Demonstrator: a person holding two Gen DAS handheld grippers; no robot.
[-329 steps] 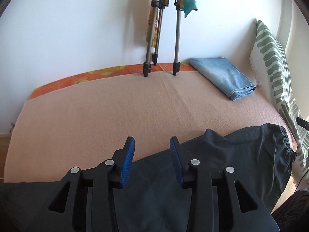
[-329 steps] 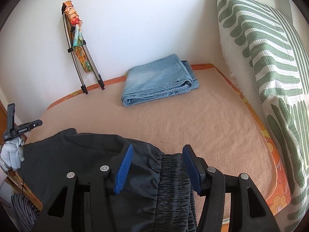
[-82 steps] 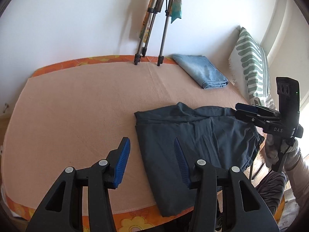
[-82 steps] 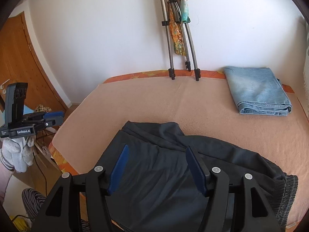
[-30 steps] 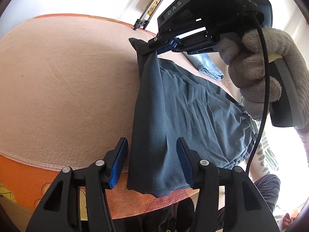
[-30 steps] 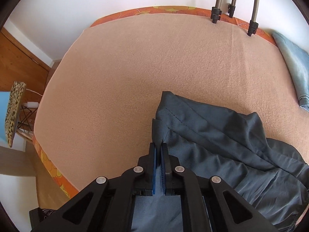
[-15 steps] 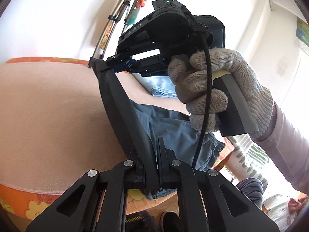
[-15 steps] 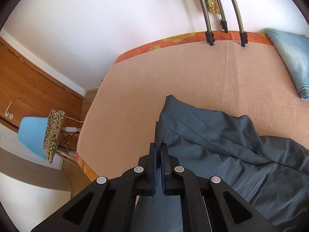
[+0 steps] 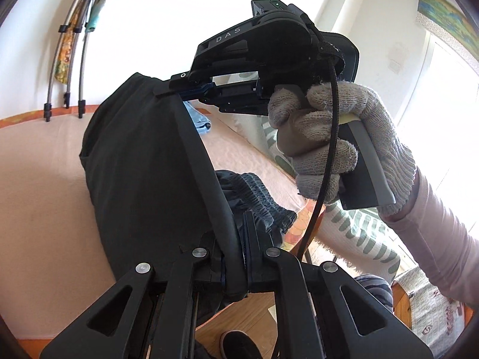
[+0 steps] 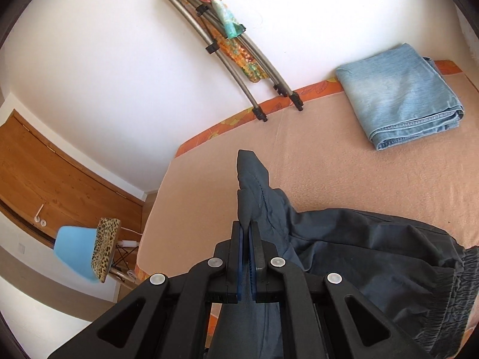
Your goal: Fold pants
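Observation:
The dark grey pants are lifted off the peach bed cover. My left gripper is shut on one edge of the fabric. My right gripper, held in a gloved hand, is shut on the far end of the same edge, which runs taut between them. In the right wrist view my right gripper pinches a leg end of the pants that sticks up past the pads. The elastic waistband lies on the bed at lower right.
Folded light blue jeans lie at the far right of the bed. A folded metal rack leans on the wall. A green striped pillow lies at the bed's right end. A blue chair stands on the left.
Both grippers have lifted the pants edge higher above the bed. The right gripper rose and moved right, pulling the fabric taut. Both stay shut.

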